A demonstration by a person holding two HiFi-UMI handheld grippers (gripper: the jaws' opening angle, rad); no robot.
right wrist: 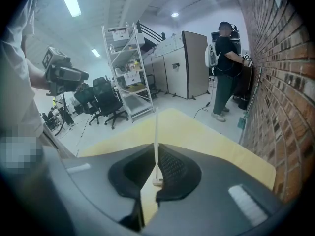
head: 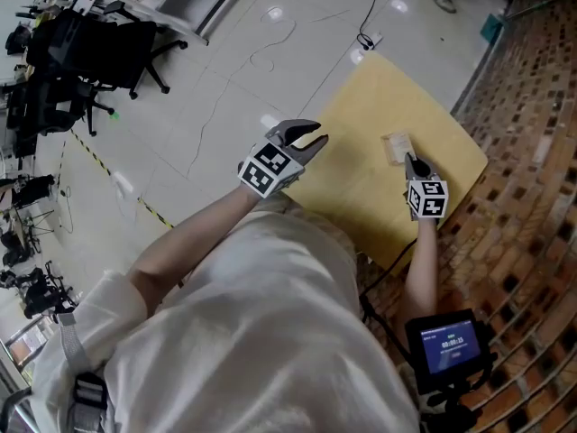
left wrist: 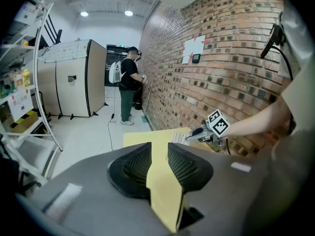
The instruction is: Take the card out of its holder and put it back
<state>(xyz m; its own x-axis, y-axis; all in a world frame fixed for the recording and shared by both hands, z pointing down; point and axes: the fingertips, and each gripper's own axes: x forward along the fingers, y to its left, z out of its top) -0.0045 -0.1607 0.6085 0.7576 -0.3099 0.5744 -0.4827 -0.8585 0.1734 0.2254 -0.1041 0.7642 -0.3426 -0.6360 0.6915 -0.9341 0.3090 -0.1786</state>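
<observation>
A clear card holder [head: 397, 146] with a pale card in it rests flat on the yellow table [head: 361, 197]. My right gripper [head: 411, 161] is shut on its near edge. In the right gripper view the holder [right wrist: 156, 132] shows edge-on as a thin white strip pinched between the jaws of the right gripper [right wrist: 156, 154]. My left gripper [head: 317, 133] hovers over the table's left edge, open and empty, well apart from the holder. In the left gripper view, table [left wrist: 162, 181] shows through the gap of the left gripper [left wrist: 160, 154]. Beyond it, the right gripper [left wrist: 191, 136] holds the holder [left wrist: 179, 137].
A brick wall [head: 532, 152] runs along the table's right side. Black office chairs [head: 81, 52] and a metal shelf [right wrist: 130, 68] stand on the white floor to the left, where a cable [head: 365, 25] also lies. A person [right wrist: 226, 68] stands by the wall. A small screen [head: 448, 345] sits low at the right.
</observation>
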